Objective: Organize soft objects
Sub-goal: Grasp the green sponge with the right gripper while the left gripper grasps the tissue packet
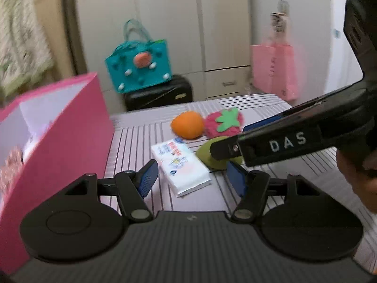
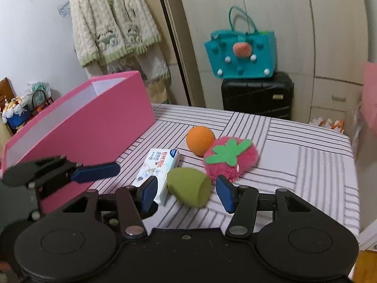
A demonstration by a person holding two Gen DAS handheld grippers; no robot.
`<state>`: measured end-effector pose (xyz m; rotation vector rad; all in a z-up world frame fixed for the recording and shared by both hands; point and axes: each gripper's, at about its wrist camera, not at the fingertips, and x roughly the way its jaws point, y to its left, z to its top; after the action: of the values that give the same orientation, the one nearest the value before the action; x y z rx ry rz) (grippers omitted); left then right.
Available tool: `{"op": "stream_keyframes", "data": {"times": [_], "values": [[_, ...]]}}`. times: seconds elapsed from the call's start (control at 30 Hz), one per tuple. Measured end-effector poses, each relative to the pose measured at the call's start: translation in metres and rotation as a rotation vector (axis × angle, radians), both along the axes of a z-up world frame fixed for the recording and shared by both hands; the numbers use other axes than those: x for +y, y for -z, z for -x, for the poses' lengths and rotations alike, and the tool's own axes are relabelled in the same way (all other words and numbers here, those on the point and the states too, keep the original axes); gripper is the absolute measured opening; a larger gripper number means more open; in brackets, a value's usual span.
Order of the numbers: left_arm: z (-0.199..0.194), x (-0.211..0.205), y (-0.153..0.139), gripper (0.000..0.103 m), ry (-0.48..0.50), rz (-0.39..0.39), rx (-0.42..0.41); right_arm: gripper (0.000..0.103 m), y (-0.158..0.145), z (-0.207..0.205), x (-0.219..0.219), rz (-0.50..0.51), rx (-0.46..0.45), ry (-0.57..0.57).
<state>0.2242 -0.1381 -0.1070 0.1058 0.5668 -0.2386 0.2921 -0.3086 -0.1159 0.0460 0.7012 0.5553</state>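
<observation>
While both grippers hang over the striped bed cover, nothing has been picked up, so this looks like the approach before a first grab. The left gripper has its blue pads spread with nothing between them, and the tissue pack lies on the cover just beyond its tips. The right gripper is spread too, its fingers standing either side of the green sponge without pressing on it, as far as I can tell. Behind the sponge sits the fuzzy strawberry toy, touching the orange ball. The open pink box stands on the left of the bed, near the pack, and seems the likely place for all of them. To my eye, the next move calls for the right fingers to drop around the sponge and squeeze gently, since it will give, then carry it across to the box.
</observation>
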Motion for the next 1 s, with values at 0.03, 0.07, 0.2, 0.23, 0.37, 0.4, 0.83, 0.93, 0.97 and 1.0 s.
{"op": "stream_keyframes", "data": {"times": [0.03,0.07,0.2,0.23,0.37,0.4,0.83,0.93,0.97,1.0], "values": [[-0.004,0.001,0.002,0.064,-0.009,0.015,0.013,0.060,0.001,-0.006,0.002,0.006,0.007,-0.007],[-0.006,0.001,0.004,0.064,-0.018,0.022,0.019,0.060,0.002,-0.010,0.004,0.012,0.015,-0.016],[-0.013,0.000,0.010,0.063,-0.045,0.018,0.021,0.060,0.010,-0.018,0.005,-0.007,0.046,-0.020],[-0.013,0.000,0.011,0.063,-0.044,0.014,0.020,0.060,0.012,-0.019,0.004,-0.018,0.051,-0.013],[-0.013,-0.005,0.015,0.063,-0.036,-0.013,0.015,0.058,0.018,-0.019,-0.005,-0.088,0.090,-0.001],[-0.013,-0.005,0.015,0.063,-0.036,-0.017,0.014,0.054,0.020,-0.019,-0.007,-0.092,0.095,0.001],[-0.028,-0.010,0.017,0.064,-0.081,-0.020,0.027,0.044,0.002,0.003,-0.023,-0.045,-0.014,0.059],[-0.034,-0.015,0.020,0.064,-0.101,-0.035,0.029,0.045,0.003,0.006,-0.030,-0.052,-0.007,0.076],[-0.037,-0.016,0.021,0.064,-0.110,-0.041,0.038,0.045,0.004,0.008,-0.032,-0.054,-0.005,0.084],[-0.041,-0.016,0.023,0.064,-0.116,-0.035,0.056,0.045,0.004,0.009,-0.034,-0.055,-0.005,0.090]]}}
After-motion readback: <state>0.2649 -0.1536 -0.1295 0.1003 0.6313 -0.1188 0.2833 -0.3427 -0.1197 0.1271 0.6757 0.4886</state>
